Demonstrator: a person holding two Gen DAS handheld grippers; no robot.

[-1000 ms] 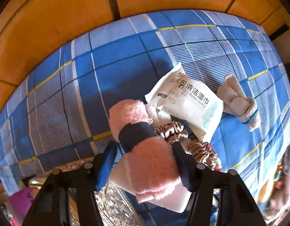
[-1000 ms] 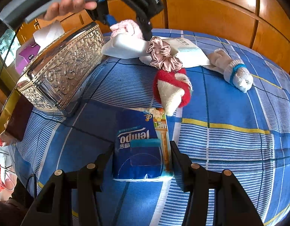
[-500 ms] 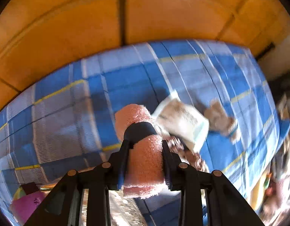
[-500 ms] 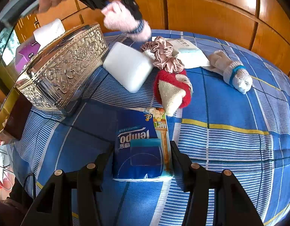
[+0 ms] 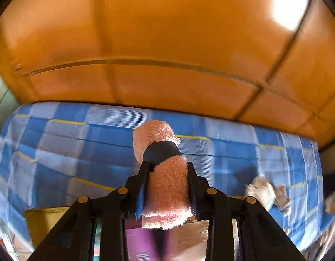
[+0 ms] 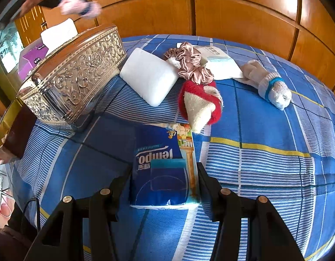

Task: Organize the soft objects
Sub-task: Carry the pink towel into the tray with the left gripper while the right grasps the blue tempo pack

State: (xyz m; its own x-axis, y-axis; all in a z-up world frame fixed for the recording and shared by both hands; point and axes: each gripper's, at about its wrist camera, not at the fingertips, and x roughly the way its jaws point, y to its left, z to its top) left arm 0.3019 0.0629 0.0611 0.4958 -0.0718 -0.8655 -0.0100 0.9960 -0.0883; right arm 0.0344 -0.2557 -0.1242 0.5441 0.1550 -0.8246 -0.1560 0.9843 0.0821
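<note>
I am clamping the left gripper onto a pink fuzzy roll with a dark band around it; both pads are pressing its sides, and the roll is sticking out beyond the fingertips. It is hanging in the air above the blue checked bedspread, with the orange wooden panel filling the far side of the left wrist view. In the right wrist view I am seeing that same gripper, blurred, at the far left above the ornate silver box.

My right gripper is standing half open, its fingers straddling a blue Tempo tissue pack lying flat on the bedspread; I cannot tell whether the pads are touching it.

Just beyond the pack, a red and cream fuzzy roll is lying, with a pink satin scrunchie touching its far side. A white pad is resting left of those, beside the silver box. A wipes packet is lying under the scrunchie's right edge, and a cream sock roll with a blue band is sitting further right.
</note>
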